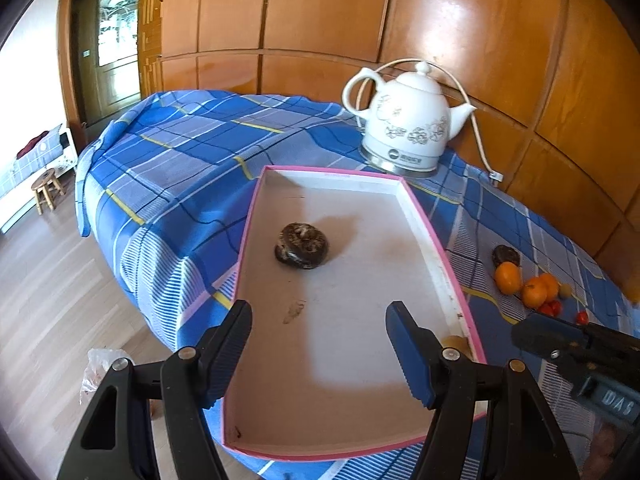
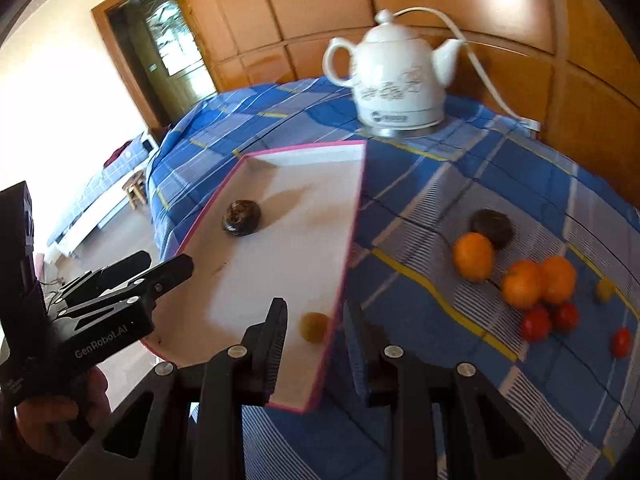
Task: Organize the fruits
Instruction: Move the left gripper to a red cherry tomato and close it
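A pink-edged white tray (image 1: 436, 236) (image 2: 280, 168) lies on the blue plaid cloth. One dark wrinkled fruit (image 1: 302, 245) (image 2: 241, 217) sits in it, and a small yellow fruit (image 1: 456, 343) (image 2: 314, 326) lies by its right wall. To the right of the tray on the cloth lie another dark fruit (image 1: 506, 255) (image 2: 492, 227), three oranges (image 1: 508, 277) (image 2: 473, 255), small red tomatoes (image 1: 550, 309) (image 2: 536, 323) and a small yellow fruit (image 2: 605, 290). My left gripper (image 1: 319, 344) (image 2: 160, 264) is open and empty above the tray's near end. My right gripper (image 2: 316, 344) (image 1: 532, 330) is open and empty above the tray's right wall.
A white ceramic electric kettle (image 1: 408, 128) (image 2: 394, 76) with its cord stands behind the tray against the wooden panel wall (image 1: 320, 20). The table edge drops to a wood floor (image 1: 48, 300) on the left, where a small stool (image 1: 47, 188) stands.
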Available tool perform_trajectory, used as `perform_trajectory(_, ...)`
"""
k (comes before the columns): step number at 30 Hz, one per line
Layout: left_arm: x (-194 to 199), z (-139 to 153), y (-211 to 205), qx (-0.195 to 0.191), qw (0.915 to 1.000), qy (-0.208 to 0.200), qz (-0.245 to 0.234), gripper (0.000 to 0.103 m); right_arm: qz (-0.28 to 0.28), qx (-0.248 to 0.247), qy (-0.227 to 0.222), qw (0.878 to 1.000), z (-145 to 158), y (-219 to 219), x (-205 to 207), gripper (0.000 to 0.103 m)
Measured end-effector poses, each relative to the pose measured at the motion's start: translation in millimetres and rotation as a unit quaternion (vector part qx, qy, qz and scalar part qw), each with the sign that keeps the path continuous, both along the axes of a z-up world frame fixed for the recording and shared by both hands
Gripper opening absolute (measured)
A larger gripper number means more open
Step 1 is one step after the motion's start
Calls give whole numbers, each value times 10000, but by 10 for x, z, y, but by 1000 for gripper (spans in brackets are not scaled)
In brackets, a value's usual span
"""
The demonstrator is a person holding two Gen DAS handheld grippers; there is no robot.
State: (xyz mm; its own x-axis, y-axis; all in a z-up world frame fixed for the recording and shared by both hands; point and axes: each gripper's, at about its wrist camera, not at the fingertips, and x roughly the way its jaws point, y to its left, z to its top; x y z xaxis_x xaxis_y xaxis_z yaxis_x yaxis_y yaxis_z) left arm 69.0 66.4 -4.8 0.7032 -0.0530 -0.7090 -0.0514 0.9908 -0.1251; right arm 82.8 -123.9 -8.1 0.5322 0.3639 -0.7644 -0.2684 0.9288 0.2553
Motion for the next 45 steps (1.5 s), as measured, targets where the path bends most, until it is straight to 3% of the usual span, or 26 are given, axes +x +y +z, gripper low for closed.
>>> perform_trajectory(11,-46,64,-273,70,9987,-42,-512,70,-1206,211,308,9920,-142,-992,-360,30)
perform_trajectory(16,-42,135,-551,30,9935,-76,-1136,68,-1600,140,434,9861,-256,-1282,-528,30)
perform_trajectory(21,6,179,-993,-165,9794,45,-2010,64,-1819,96,431,9823,-284,-1459,-645,30)
perform_trajectory(28,246,41,-1724,-575,9539,599,-2884,41,-1923,74,338,9807,-259,-1577,-756,30)
perform_trajectory(33,404,-141,-2177,-493,9477,860,-3034,41,-1983,90,351,9795,-262,-1635,-795,31)
perform_trajectory(37,538,-281,-2414,-384,9479,985,-3006,41,-2034,147,383,9782,-278,-1700,-818,31)
perform_trajectory(45,747,-513,-2602,-171,9562,1185,-2671,41,-2097,264,443,9764,-330,-1778,-842,31)
